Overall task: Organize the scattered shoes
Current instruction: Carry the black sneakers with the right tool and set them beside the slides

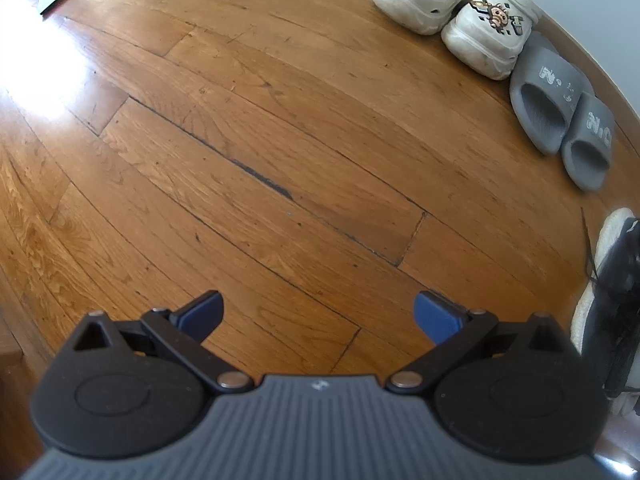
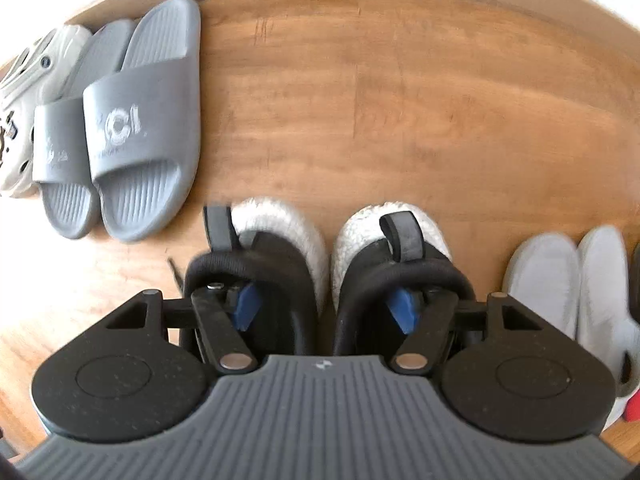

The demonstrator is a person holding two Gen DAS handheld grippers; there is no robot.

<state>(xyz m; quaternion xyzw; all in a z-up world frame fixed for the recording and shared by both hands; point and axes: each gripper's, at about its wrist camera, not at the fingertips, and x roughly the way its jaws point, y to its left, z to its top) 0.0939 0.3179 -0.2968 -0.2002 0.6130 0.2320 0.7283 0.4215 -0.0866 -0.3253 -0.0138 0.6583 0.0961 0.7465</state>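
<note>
Left wrist view: the left gripper (image 1: 319,314) hangs over bare wooden floor (image 1: 248,128), jaws spread wide with nothing between them. Glare washes out the floor along the left edge of the view, and a pale flat thing at the top left corner is cut off and hard to make out. Along the wall at upper right stand two white clogs (image 1: 452,12) with charms, then two grey slides (image 1: 560,116), all side by side. Lower right, a black sneaker (image 1: 612,308) with a white sole is cropped by the frame edge; only its side and laces show.

Right wrist view: at the far left a clog (image 2: 24,92) is half cut off, touching the grey slides (image 2: 132,120), whose heels reach the baseboard; the strap lettering is worn and only partly legible. In the centre the right gripper (image 2: 326,308) sits over a pair of black sneakers (image 2: 328,264) with fuzzy white heels, parked side by side near the wall. One blue fingertip (image 2: 246,306) dips into the left shoe's opening, the other into the right shoe's, so the jaws stand fairly wide and straddle both inner collars; the gripper body hides the toes and whether the pads press the collars cannot be told. At right, pale grey shoes (image 2: 576,280) are blurred and partly cropped, with a red scrap (image 2: 632,408) at the edge, unidentifiable.
</note>
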